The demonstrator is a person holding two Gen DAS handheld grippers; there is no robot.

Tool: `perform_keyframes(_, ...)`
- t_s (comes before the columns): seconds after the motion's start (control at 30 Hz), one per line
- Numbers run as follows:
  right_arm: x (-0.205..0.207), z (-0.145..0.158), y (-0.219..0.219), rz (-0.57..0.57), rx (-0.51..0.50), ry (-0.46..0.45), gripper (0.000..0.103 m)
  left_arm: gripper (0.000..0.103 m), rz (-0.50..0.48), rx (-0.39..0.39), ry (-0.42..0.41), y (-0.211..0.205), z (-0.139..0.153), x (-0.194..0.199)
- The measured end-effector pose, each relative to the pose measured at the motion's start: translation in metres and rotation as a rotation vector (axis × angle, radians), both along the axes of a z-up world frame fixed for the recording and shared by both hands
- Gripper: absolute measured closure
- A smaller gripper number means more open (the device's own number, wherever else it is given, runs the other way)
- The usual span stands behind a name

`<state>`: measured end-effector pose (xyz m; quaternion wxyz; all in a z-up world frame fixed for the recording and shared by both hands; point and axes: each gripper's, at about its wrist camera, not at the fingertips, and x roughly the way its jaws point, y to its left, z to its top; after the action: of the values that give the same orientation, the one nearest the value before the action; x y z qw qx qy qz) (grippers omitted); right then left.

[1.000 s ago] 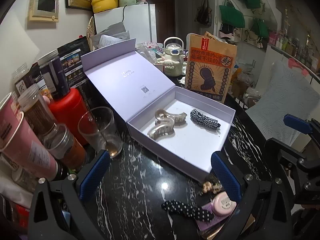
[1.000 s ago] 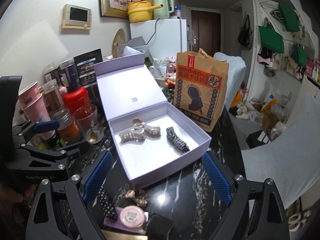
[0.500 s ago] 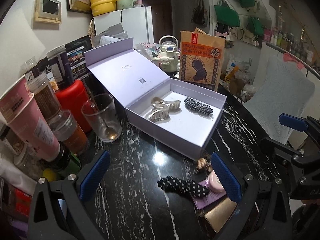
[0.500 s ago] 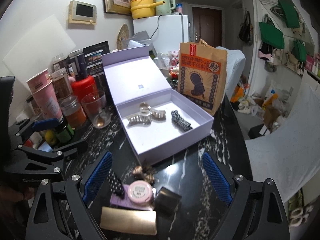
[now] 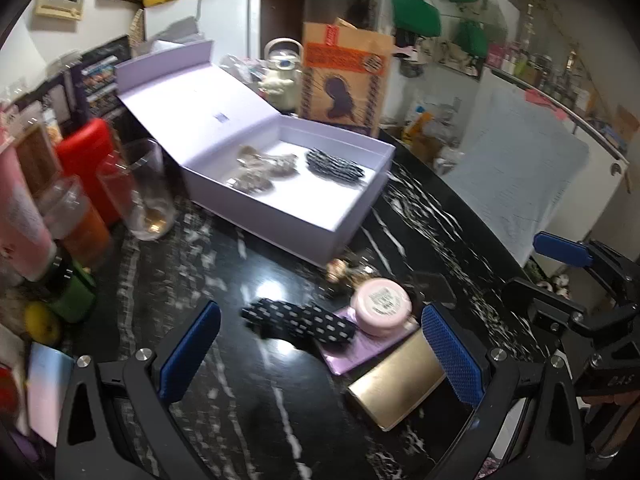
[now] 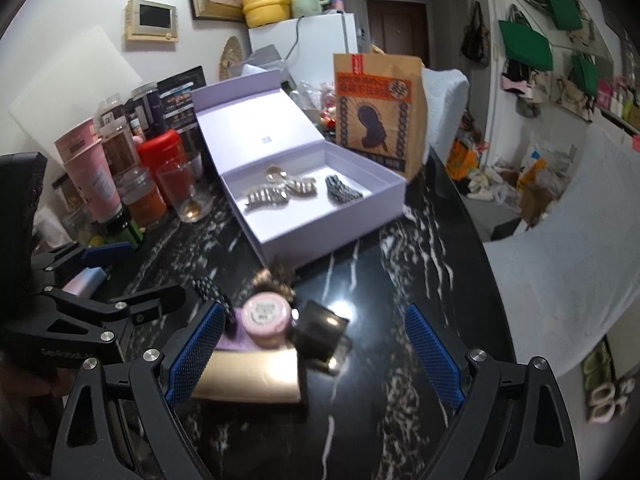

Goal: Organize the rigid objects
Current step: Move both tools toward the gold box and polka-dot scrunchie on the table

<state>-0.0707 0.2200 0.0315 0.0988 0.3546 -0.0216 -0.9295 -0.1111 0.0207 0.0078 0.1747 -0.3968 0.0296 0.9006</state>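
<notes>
An open lavender box point(image 5: 352, 216) point(image 6: 384, 204) holds two beige claw clips point(image 5: 260, 170) point(image 6: 280, 192) and a black checked clip point(image 5: 334, 164) point(image 6: 342, 192). On the black marble in front of it lie a black dotted clip point(image 5: 300, 322) point(image 6: 212, 292), a pink round tin point(image 5: 380, 300) point(image 6: 266, 314), a gold case point(image 5: 396, 388) point(image 6: 248, 376), a black cube point(image 6: 322, 328) and a small flowered clip point(image 5: 340, 270) point(image 6: 276, 276). My left gripper point(image 5: 320, 356) is open and empty above the dotted clip. My right gripper point(image 6: 316, 358) is open and empty above the tin and cube.
A drinking glass point(image 5: 140, 188) point(image 6: 186, 188), a red bottle point(image 5: 88, 160), jars and a pink tube point(image 6: 90, 172) crowd the left side. A brown paper bag point(image 5: 344, 80) point(image 6: 376, 108) and a teapot point(image 5: 282, 76) stand behind the box. The table edge curves at the right.
Both grippers have pulled back from the box toward the near side of the table. The loose items in front of the box now lie between the fingers. Nothing was picked up.
</notes>
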Motion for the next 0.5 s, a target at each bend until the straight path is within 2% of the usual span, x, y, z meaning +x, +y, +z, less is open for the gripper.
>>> perform_keyframes(0.3, 0.01, -0.028, 0.024, -0.022, -0.053, -0.053, 0.01, 0.0, -0.08, 0.039, -0.035, 0.018, -0.029, 0.005)
perform_keyframes(0.5, 0.008, -0.042, 0.041, -0.055, -0.07, -0.101, 0.01, 0.001, -0.122, 0.046, -0.042, 0.027, -0.037, 0.01)
